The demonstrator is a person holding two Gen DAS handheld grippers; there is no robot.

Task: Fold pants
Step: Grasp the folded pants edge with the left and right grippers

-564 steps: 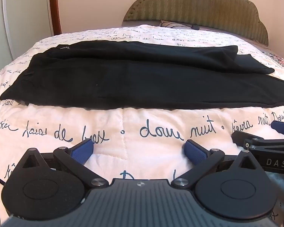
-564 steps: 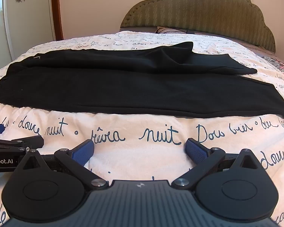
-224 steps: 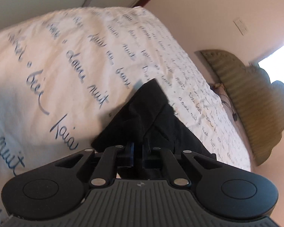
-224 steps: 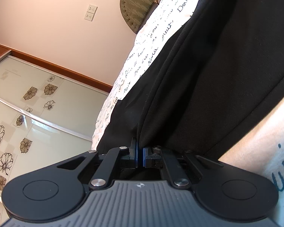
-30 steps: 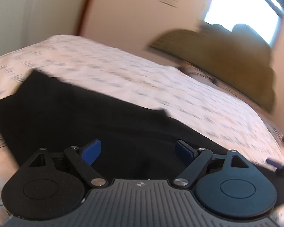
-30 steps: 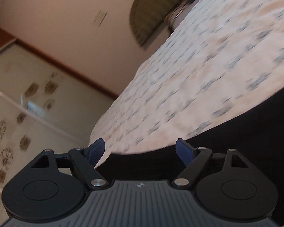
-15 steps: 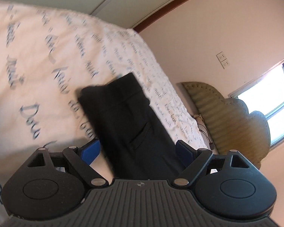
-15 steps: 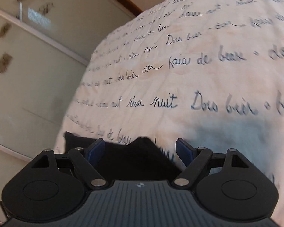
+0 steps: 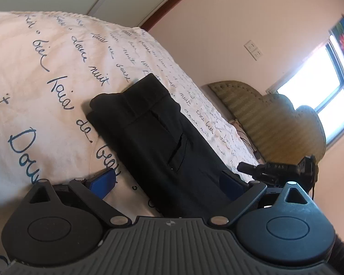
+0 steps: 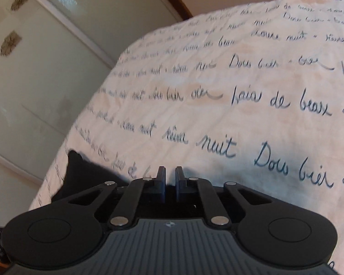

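The black pants (image 9: 162, 133) lie as a long folded strip on the white bedcover with blue script (image 9: 45, 73), waistband and a back pocket facing up. My left gripper (image 9: 167, 181) hovers low over the strip. Its jaws are opening wide, the blue pads (image 9: 103, 181) stand either side of the cloth and do not press it. In the right wrist view, only a corner of the pants (image 10: 80, 171) shows at lower left. My right gripper (image 10: 169, 176) is shut on the cloth's edge there. The right gripper (image 9: 240, 167) also appears at the strip's far side in the left wrist view.
The bedcover (image 10: 240, 91) stretches broadly beyond the pants. A padded olive headboard (image 9: 275, 119) and a bright window (image 9: 321, 87) stand at the bed's far end. Pale sliding wardrobe doors with flower prints (image 10: 34, 80) run along the bed's side.
The right gripper's jaws have snapped shut at the pants' edge. The left jaws have spread a little wider. Both views swung a second ago and have since settled.
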